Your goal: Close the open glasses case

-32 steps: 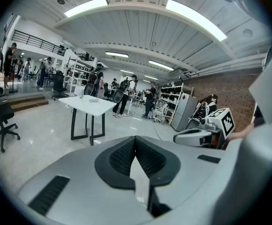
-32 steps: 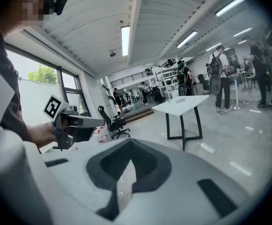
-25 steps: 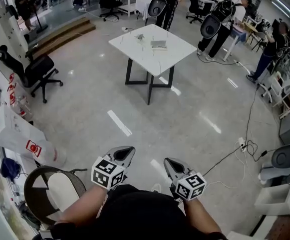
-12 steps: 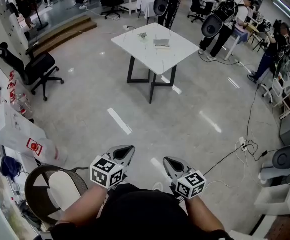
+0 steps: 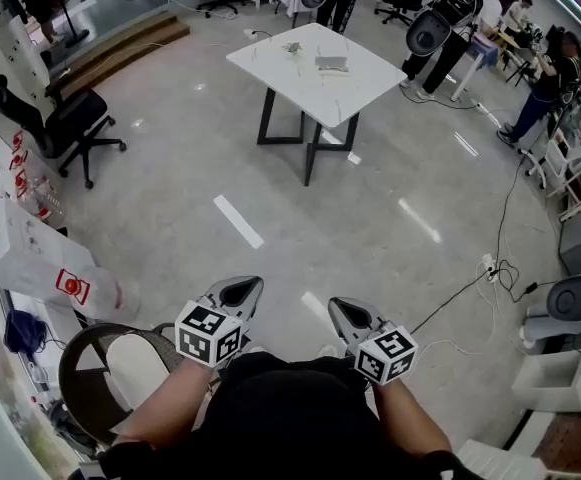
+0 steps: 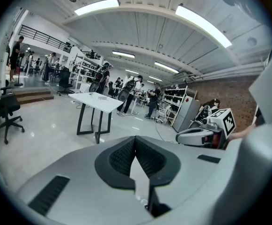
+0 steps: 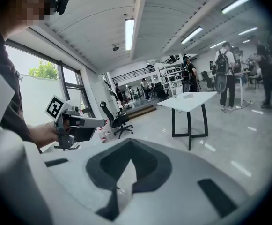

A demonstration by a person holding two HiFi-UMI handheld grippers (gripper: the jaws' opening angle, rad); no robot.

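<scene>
Both the left gripper [image 5: 240, 290] and the right gripper [image 5: 344, 315] are closed on nothing, carried idle against the person's body. The likely glasses case [image 5: 331, 63] lies far off at 12 o'clock on the white counter [image 5: 270, 60], beyond reach.

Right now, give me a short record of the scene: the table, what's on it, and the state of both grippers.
table: white table, far ahead across the floor
on table: flat grey item and a smaller object, too small to identify
left gripper: shut, empty, held near the body
right gripper: shut, empty, held near the body
progress: table not yet reached
</scene>
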